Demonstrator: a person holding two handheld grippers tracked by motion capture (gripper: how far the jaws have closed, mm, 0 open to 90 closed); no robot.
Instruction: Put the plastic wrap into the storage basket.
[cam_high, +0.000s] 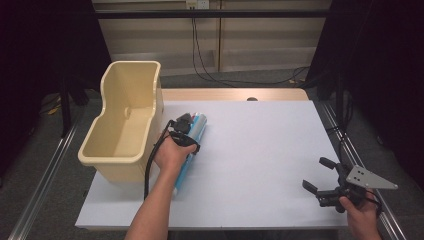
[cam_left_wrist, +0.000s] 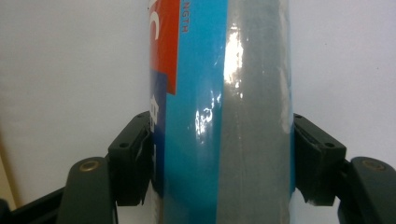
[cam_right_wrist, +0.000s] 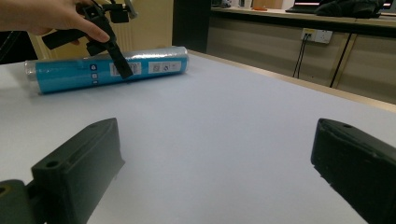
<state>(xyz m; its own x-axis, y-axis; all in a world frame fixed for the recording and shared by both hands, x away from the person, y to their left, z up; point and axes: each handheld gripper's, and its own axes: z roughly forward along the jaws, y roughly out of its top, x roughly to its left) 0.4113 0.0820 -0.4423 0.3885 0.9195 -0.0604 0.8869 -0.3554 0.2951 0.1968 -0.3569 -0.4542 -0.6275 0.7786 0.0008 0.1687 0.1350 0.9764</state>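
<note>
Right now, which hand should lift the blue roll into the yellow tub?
Left, probably. The left gripper already clamps the blue roll, which lies right beside the yellow tub. The right gripper sits open at the table's far corner, holding nothing.

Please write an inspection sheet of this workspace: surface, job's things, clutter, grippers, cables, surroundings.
Surface: white table top, flat, bare in the middle.
Job's things: blue wrapped roll lying on its side; beige plastic bin beside it at the left edge.
Clutter: nothing seen.
Grippers: left gripper shut on the roll, pads on both sides; right gripper open, holding nothing, near the right edge.
Cables: black cable trailing from the left gripper.
Surroundings: wall socket, dark floor.
</note>
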